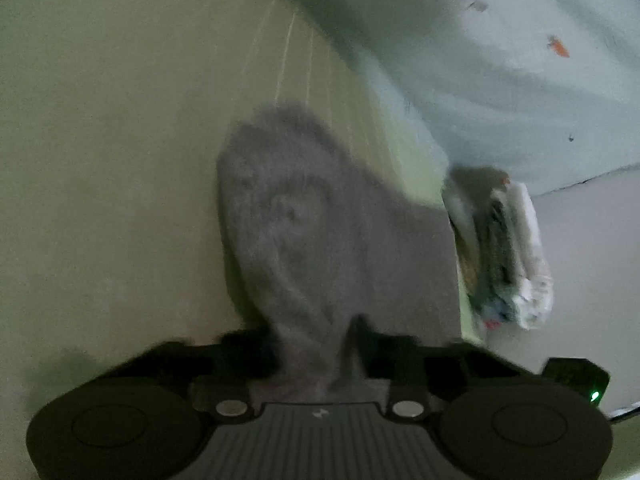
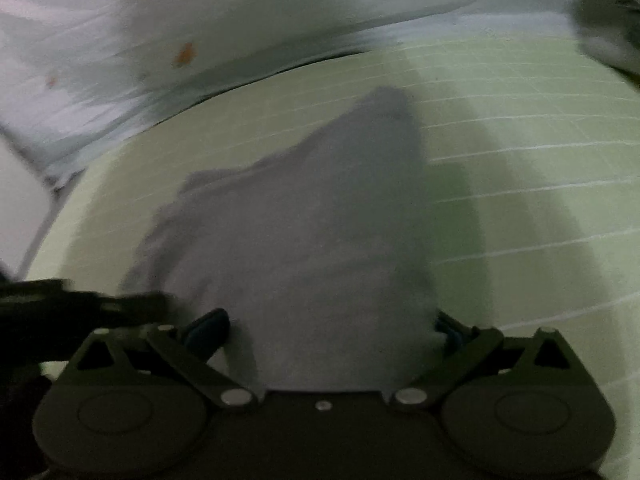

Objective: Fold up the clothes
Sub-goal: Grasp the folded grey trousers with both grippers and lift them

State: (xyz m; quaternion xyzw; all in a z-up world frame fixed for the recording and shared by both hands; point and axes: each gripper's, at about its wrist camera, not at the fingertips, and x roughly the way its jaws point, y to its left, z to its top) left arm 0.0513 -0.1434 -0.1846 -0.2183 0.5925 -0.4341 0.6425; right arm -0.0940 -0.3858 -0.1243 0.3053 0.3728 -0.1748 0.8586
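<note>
Here, gray garment [image 1: 320, 232] lies on pale green gridded mat [image 1: 100, 160], bunched. Left gripper [image 1: 316, 340] pinches gathered fold of cloth between pressed-together fingers. Right gripper [image 2: 332, 328] has fingers spread wide, cloth lying between them; contact unclear through blur. Pale sheet with orange marks [image 1: 520, 60] runs along mat's far edge. Stack of folded clothes [image 1: 504, 248] sits at mat's edge.
</note>
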